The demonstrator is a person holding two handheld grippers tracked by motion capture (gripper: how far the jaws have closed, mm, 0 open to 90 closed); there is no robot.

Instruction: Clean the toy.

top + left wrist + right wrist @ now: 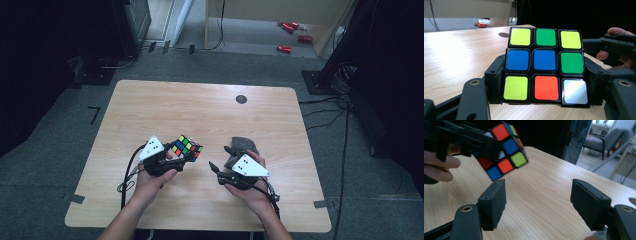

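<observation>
A scrambled Rubik's cube [187, 146] hangs tilted just above the wooden table [200, 110], left of centre. My left gripper [182, 155] is shut on it, its black jaws pressing on two opposite sides. In the left gripper view the cube [545, 66] faces me with yellow, green, blue, orange and white stickers, clamped in the left gripper [545, 81]. My right gripper [218, 156] is a short way to the cube's right, open, with nothing between its jaws. The right gripper view has that gripper [539, 195] wide over bare wood, with the cube [504, 152] farther off at upper left.
A dark grey lump [245, 145] lies on the table just behind my right hand. A black round disc [241, 99] sits near the table's far edge. Red objects [290, 30] lie on the floor beyond, and cables [345, 130] run along the table's right side.
</observation>
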